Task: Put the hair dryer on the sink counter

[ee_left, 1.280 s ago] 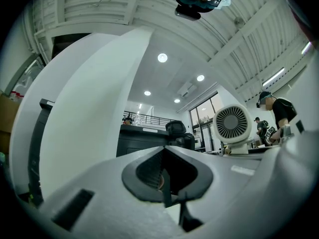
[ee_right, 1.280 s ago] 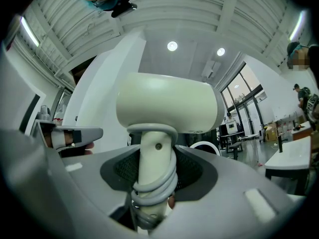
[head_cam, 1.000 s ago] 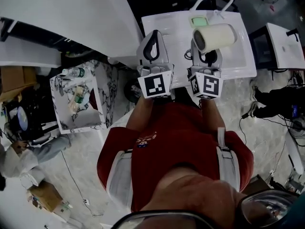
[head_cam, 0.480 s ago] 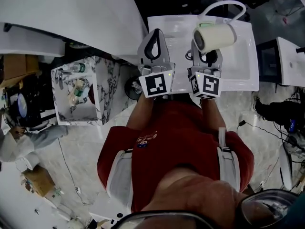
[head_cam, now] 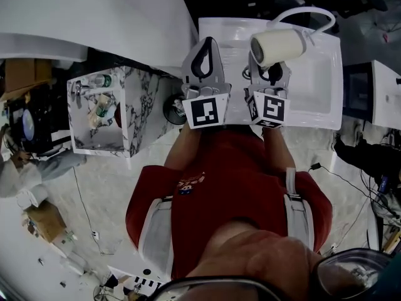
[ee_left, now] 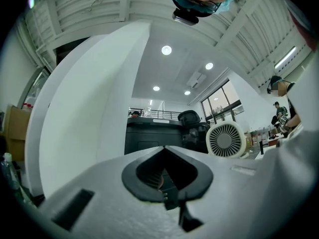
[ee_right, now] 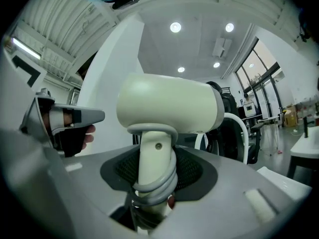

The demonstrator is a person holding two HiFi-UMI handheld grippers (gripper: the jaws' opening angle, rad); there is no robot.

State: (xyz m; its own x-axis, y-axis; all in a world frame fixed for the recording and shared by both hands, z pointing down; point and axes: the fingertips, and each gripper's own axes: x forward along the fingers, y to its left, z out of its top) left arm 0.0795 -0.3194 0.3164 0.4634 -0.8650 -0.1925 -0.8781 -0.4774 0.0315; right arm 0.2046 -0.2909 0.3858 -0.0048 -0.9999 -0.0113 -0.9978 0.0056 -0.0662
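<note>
My right gripper is shut on the handle of a cream hair dryer, which stands upright above the jaws with its barrel lying across. A grey cord is wound round the handle; the barrel fills the middle of the right gripper view. The dryer hangs over the white sink counter, near the basin's left part. My left gripper is beside it on the left, shut with nothing in it. The dryer's round grilled end shows in the left gripper view.
A white arched faucet rises at the back of the sink. A marble-patterned open cabinet with bottles stands on the floor to the left. A large white curved panel lies at the upper left. Cables trail over the floor at right.
Both grippers have moved forward and a little lower over the sink counter, carrying the dryer along. The grip on the handle looks the same.
</note>
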